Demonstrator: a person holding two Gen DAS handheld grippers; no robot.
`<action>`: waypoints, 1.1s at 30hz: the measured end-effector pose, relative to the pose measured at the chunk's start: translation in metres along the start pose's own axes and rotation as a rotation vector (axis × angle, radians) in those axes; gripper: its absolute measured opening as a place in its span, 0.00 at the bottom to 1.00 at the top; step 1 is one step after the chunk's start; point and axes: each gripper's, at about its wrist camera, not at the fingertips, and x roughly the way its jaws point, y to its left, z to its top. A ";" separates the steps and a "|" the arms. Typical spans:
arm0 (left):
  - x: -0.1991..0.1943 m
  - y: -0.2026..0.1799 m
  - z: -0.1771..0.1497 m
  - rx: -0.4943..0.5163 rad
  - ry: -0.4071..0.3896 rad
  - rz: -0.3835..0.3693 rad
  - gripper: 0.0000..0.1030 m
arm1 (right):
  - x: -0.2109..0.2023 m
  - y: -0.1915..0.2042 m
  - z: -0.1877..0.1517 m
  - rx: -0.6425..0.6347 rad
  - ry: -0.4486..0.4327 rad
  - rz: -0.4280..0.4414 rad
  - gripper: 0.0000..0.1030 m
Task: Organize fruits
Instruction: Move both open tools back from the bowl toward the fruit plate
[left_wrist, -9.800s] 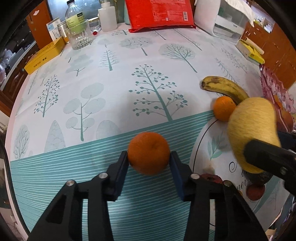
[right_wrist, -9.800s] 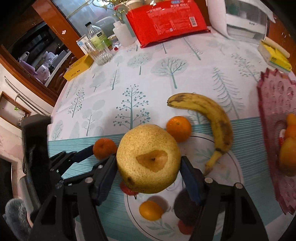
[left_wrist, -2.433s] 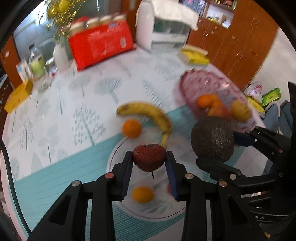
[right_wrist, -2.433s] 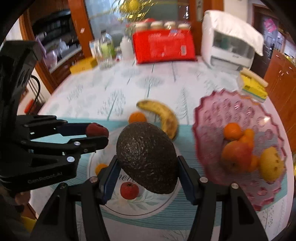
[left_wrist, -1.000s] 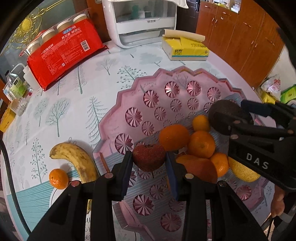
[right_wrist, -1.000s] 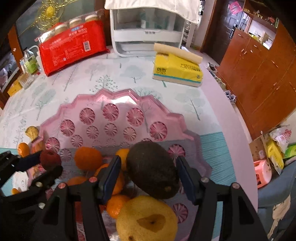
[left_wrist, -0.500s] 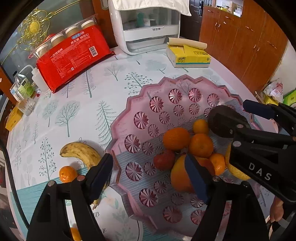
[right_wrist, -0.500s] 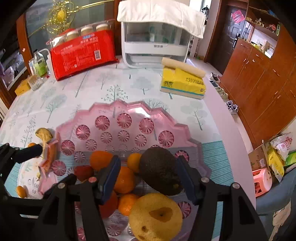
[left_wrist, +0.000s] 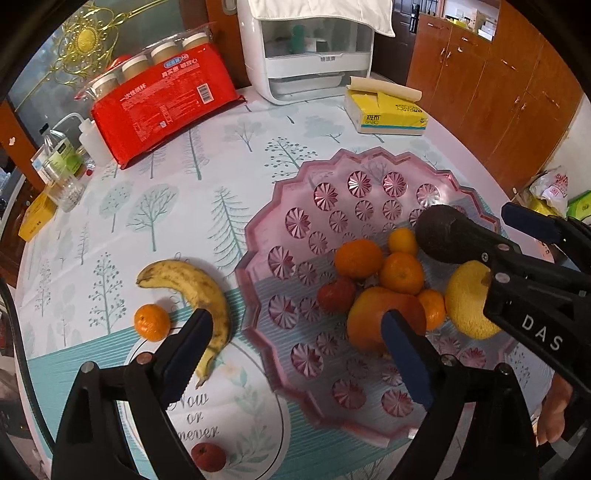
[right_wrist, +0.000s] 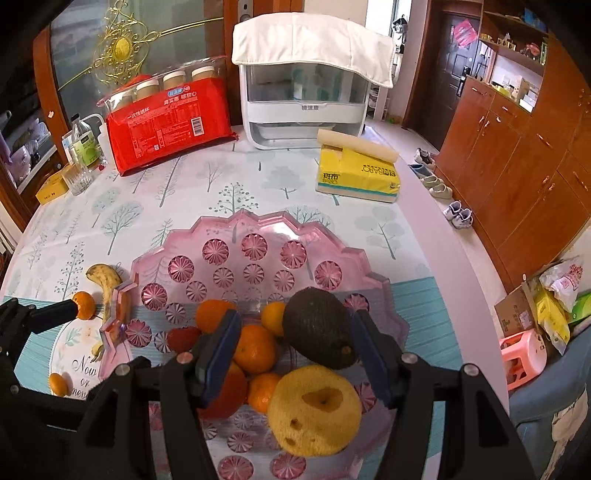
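Note:
The pink cut-glass tray holds several tangerines, a big orange fruit, a yellow pear and a small dark-red fruit. My left gripper hovers over the tray's near rim. Its jaws are opening and nothing is between them. The dark avocado lies among the fruit under my right gripper, close to the right finger, with a clear gap to the left one. A banana, a tangerine and a small red fruit lie around the round placemat.
At the back of the table are a red pack of cups, a white appliance and a yellow tissue pack. Bottles and a glass stand far left. The table's edge runs just right of the tray.
The left gripper let the dark-red fruit go into the tray, spread its jaws and pulled back upward. The right gripper rose away from the avocado, which now looks smaller and farther off.

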 end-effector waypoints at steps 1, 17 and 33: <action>-0.003 0.001 -0.003 0.001 -0.004 0.001 0.89 | -0.002 0.000 -0.002 0.001 0.000 -0.002 0.61; -0.072 0.070 -0.057 -0.078 -0.063 0.025 0.89 | -0.055 0.028 -0.038 0.018 -0.015 0.045 0.61; -0.110 0.181 -0.095 -0.158 -0.101 0.076 0.89 | -0.096 0.144 -0.059 -0.127 -0.063 0.176 0.61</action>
